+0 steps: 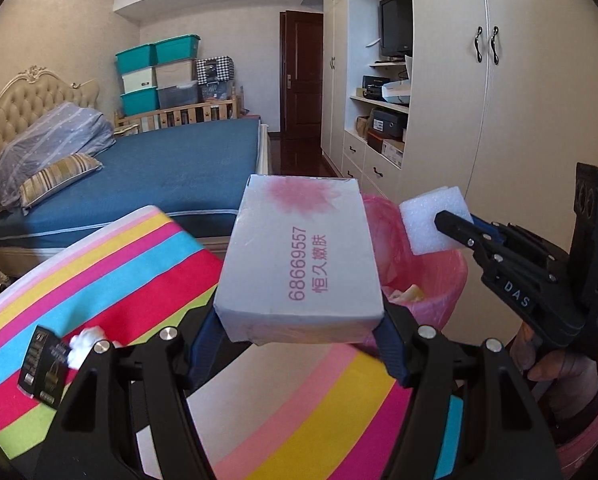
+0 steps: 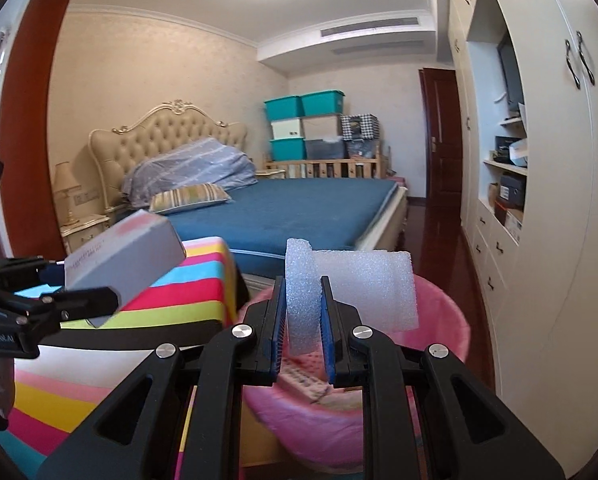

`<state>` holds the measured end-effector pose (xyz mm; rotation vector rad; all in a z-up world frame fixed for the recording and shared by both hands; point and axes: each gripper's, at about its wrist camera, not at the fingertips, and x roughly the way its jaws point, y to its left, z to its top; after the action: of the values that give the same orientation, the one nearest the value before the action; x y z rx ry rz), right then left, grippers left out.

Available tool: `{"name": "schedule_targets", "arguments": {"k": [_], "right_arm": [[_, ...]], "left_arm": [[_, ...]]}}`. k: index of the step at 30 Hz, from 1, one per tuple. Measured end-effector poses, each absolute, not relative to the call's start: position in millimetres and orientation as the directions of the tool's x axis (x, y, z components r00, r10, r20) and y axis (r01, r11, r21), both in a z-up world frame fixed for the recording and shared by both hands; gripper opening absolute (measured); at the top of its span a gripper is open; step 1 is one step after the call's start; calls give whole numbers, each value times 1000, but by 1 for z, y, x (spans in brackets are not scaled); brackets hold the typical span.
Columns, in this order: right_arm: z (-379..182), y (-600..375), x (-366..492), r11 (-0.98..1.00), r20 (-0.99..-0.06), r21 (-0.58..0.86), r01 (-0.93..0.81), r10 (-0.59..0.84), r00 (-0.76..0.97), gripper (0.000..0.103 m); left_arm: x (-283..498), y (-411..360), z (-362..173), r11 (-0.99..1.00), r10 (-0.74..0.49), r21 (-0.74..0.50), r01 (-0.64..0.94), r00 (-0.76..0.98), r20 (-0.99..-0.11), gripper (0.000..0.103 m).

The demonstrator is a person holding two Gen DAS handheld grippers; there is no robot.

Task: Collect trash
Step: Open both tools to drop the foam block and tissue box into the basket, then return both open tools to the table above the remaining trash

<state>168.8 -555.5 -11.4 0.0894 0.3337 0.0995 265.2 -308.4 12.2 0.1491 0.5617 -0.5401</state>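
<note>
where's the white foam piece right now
The white foam piece is pinched in the right gripper, held just above the pink-lined trash bin, to the right of the white box in the left gripper.

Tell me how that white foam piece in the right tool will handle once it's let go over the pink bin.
The white foam piece looks airy and porous, so probably very light and may drift rather than drop straight. The right tool pinches it narrow, suggesting it squashes easily. It hangs above the pink bin, so it should land inside.
</note>
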Motion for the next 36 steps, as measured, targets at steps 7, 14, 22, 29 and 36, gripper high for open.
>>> {"name": "schedule_targets", "arguments": {"k": [7,14,22,29,36], "right_arm": [[-32,-576,175,987,-332,128,-101,139,933,18],[-54,-599,150,981,-324,189,-49,109,940,81],[-54,-615,110,970,-290,242,20,53,955,81],[-47,-607,105,970,-289,243,15,58,955,81],[-38,-578,117,973,-311,229,-29,102,945,82]], "left_arm": [[309,-343,14,834,-490,-82,546,663,-566,65],[337,-387,13,793,-542,-101,601,620,-567,66],[329,-403,6,809,-504,-29,587,668,-548,96],[301,-353,-6,847,-398,105,521,752,-525,98],[271,-281,-4,883,-322,160,442,817,-479,98]]}}
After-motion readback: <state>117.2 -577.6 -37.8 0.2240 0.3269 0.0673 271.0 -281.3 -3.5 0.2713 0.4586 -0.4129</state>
